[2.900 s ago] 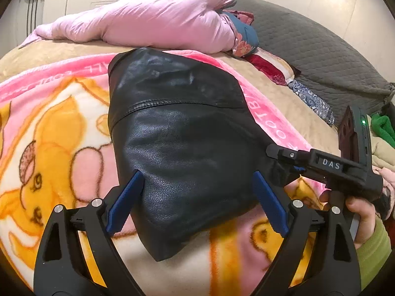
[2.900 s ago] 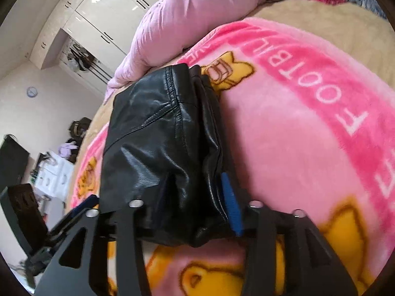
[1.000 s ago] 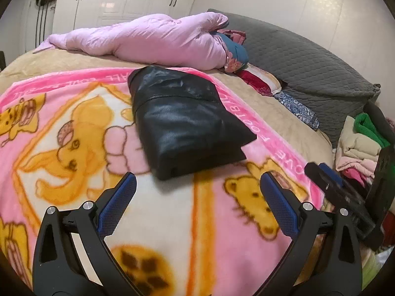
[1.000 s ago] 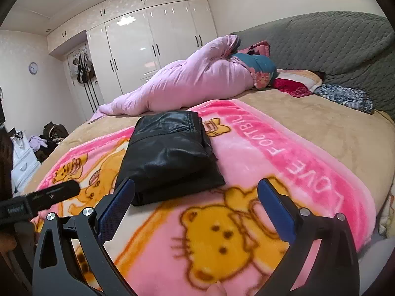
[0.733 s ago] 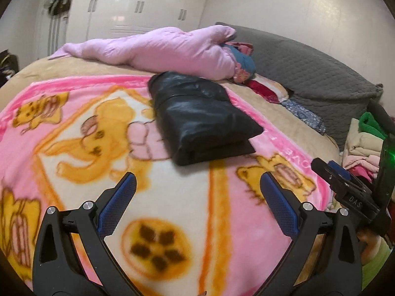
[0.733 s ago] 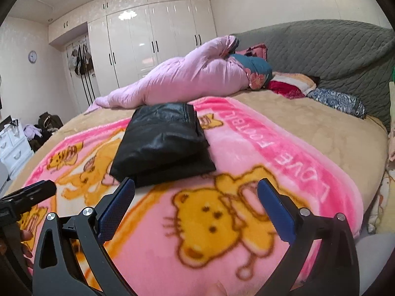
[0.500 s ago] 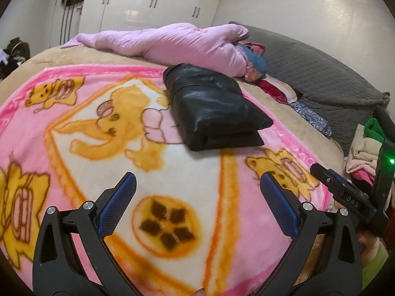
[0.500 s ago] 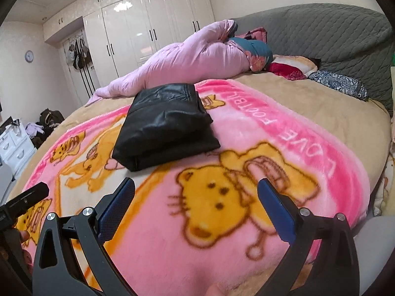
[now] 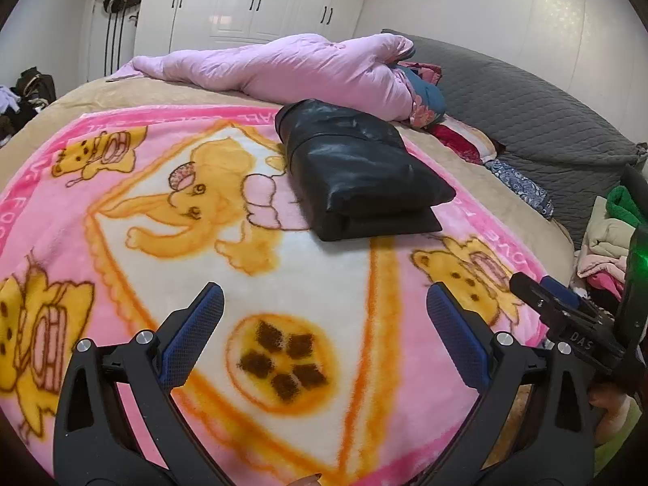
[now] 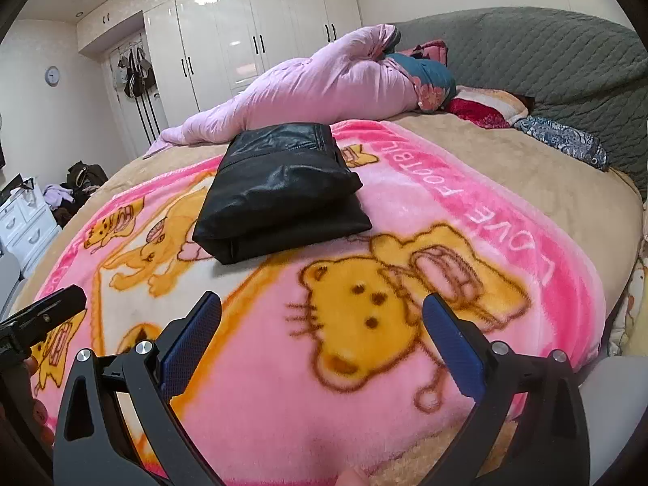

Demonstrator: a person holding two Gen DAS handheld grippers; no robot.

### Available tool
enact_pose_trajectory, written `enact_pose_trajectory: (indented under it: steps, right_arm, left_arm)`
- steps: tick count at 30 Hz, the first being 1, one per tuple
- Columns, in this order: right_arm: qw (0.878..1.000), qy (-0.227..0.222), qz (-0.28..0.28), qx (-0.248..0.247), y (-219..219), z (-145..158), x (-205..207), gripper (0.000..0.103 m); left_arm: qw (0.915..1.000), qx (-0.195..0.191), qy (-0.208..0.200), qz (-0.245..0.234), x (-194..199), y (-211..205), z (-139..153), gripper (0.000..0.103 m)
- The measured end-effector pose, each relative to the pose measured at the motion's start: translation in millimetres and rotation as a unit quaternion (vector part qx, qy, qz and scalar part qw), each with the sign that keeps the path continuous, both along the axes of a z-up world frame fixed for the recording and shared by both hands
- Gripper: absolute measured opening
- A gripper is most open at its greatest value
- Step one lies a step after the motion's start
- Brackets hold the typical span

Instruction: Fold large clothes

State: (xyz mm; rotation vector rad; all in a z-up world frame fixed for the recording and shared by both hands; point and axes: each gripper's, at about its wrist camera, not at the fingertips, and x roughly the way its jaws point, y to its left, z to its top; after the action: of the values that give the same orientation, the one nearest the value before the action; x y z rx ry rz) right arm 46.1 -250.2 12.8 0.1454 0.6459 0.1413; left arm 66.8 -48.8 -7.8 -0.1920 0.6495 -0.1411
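A black leather garment lies folded into a thick rectangle on the pink cartoon blanket; it also shows in the right wrist view. My left gripper is open and empty, well short of the garment, above the near part of the blanket. My right gripper is open and empty, also back from the garment near the bed's front edge. The right gripper also shows at the right edge of the left wrist view. The left gripper's tip shows at the left of the right wrist view.
A rolled pink duvet lies across the far side of the bed, with pillows and a grey headboard to its right. A pile of clothes sits off the bed's right side. White wardrobes stand behind.
Both grippers let go of the folded garment and pulled back toward the bed's front edge. The garment stays folded on the blanket.
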Motion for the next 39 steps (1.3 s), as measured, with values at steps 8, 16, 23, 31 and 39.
enact_pose_trajectory:
  steps: [8, 16, 23, 31, 39]
  right_arm:
    - [1.000, 0.004, 0.006, -0.005, 0.9, -2.0, -0.3, 0.099]
    - [1.000, 0.006, 0.010, -0.007, 4.4, -2.2, 0.2, 0.099]
    - [1.000, 0.007, 0.010, -0.007, 5.7, -1.6, 0.2, 0.099]
    - [1.000, 0.006, 0.010, -0.010, 7.5, -1.1, -1.3, 0.099]
    - [1.000, 0.008, 0.011, -0.009, 7.3, -1.1, -1.9, 0.099]
  left_arm:
    - [1.0000, -0.004, -0.001, -0.001, -1.0, -0.7, 2.4, 0.094]
    - [1.0000, 0.004, -0.002, 0.002, -1.7, -2.4, 6.0, 0.094]
    - [1.0000, 0.006, -0.001, 0.007, -2.2, -2.2, 7.3, 0.094]
    - [0.9999, 0.009, 0.000, 0.009, -2.7, -1.0, 7.8, 0.094]
    - [0.9999, 0.009, 0.001, 0.009, -3.4, -1.2, 7.7, 0.094]
